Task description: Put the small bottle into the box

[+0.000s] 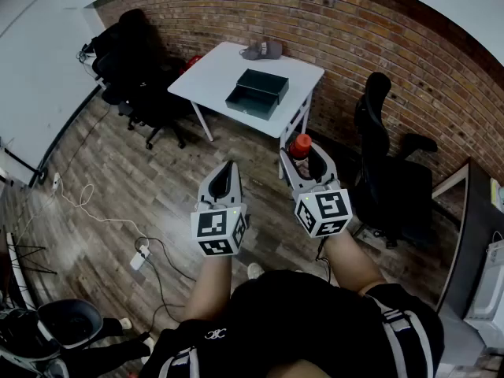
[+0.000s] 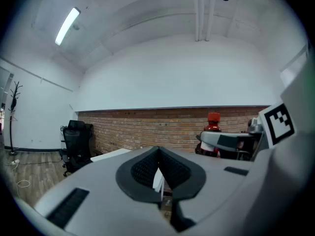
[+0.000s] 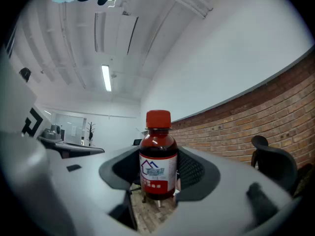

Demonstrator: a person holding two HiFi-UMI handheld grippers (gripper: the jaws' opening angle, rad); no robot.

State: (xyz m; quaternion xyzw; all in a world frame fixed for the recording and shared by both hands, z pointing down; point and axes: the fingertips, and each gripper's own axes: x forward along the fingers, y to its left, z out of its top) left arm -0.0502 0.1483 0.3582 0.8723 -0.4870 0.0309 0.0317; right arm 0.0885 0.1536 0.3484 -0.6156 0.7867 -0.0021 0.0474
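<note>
item: right gripper (image 1: 304, 153) (image 3: 158, 157). jaws stand wide, clamped on the small bottle (image 1: 300, 145) (image 3: 158, 156), one pad on each side of its body. the bottle is upright between the jaws: dark red contents, red cap rising above the jaw tips, white label with a house mark facing back along the jaws.

item: left gripper (image 1: 227, 169) (image 2: 158, 151). jaws drawn together to a thin slit, nothing between them. it sits just beside the right gripper, both held level.

item: box (image 1: 258, 93). dark, open, its lid set against it, on a white table (image 1: 213, 73) well ahead of both pairs of jaws.

item: grey cap (image 1: 264, 50). on the table beyond the box, by the brick wall (image 1: 409, 46).

item: black office chair (image 1: 386, 181). to the right of the right jaws.
</note>
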